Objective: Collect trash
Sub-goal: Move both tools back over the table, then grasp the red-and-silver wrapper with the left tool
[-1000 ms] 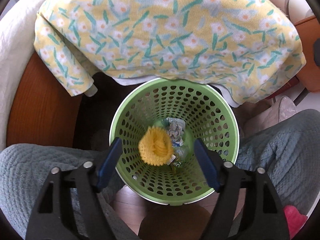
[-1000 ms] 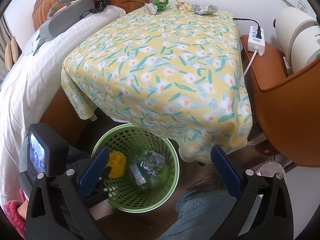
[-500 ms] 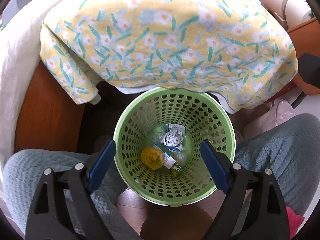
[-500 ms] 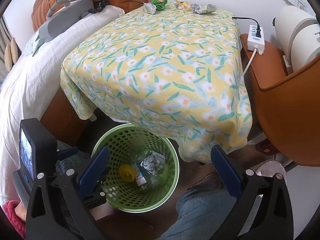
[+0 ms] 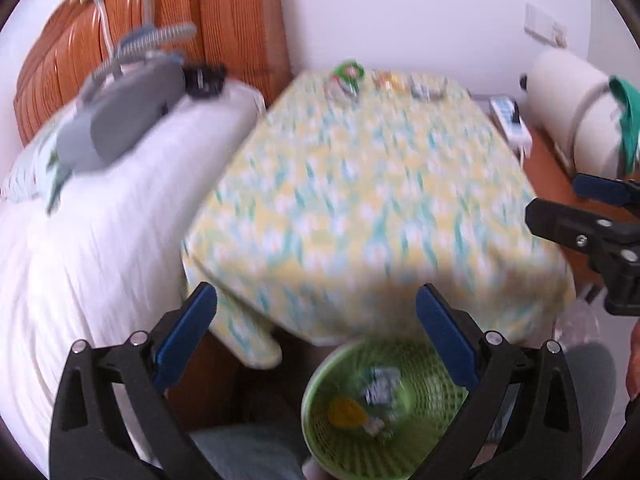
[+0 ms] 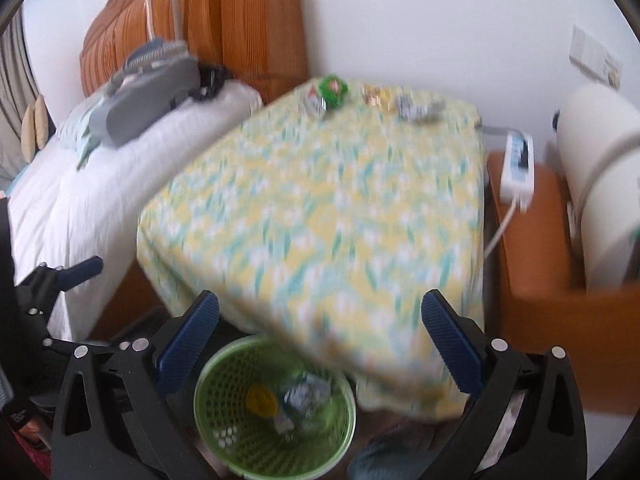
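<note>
Lifted away from the green basket (image 5: 384, 412), the left gripper (image 5: 316, 332) is opening wide with nothing between its jaws; the yellow ball (image 5: 346, 411) it dropped lies inside. Right gripper (image 6: 320, 336) hangs open, empty. About 4 wrappers (image 6: 416, 108) wait at the desk's (image 6: 328, 216) far edge.

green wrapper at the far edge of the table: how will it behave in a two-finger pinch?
The green wrapper looks crumpled and thin, so probably light and crushable. It lies on the floral tablecloth, so it may slide rather than roll. Blur hides finer detail.
</note>
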Available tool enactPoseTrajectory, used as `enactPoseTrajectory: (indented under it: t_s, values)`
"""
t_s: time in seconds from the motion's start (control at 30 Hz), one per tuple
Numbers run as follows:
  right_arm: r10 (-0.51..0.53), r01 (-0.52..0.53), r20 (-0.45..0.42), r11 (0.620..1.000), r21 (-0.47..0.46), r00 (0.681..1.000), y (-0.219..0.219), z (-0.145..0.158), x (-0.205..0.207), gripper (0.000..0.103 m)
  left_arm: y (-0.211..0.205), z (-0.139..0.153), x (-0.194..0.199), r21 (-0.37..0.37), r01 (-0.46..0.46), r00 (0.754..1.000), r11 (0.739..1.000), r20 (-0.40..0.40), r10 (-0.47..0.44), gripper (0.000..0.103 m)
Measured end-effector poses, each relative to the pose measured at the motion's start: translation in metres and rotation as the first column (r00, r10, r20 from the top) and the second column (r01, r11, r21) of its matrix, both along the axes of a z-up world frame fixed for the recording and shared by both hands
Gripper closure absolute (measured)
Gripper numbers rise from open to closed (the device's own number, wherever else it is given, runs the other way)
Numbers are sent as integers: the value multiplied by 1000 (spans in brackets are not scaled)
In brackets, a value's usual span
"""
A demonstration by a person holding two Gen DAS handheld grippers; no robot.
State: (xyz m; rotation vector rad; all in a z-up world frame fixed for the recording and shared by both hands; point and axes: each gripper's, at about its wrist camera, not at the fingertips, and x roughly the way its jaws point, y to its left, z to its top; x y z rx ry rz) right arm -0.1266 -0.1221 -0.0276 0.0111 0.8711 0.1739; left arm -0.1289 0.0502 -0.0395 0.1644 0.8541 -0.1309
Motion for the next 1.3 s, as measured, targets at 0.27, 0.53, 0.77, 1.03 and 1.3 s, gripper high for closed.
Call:
enactPoseTrajectory:
  t_s: [0.27, 0.53, 0.77, 1.03, 1.3]
  values:
    - [-18, 19, 76, 1000, -11, 997, -9, 26, 73, 3, -12, 30, 83, -13, -4, 997, 1000, 77, 5, 8]
    - [-81, 80, 84, 997, 17, 993, -42, 21, 157, 3, -51, 15, 188, -65, 20, 998, 998, 68, -16, 8]
    - [-141, 138, 98, 990, 31, 985, -67, 12, 195, 2, -71, -12, 265, -120, -34, 999, 992, 16, 36, 8]
    - [-170, 167, 73, 985, 51, 983, -88, -3, 210, 2, -80, -40, 314, -142, -58, 998, 988, -31, 54, 8]
    - [-176, 173, 49, 983, 63, 983, -93, -15, 213, 2, -95, -54, 337, -64, -102, 993, 993, -69, 97, 8]
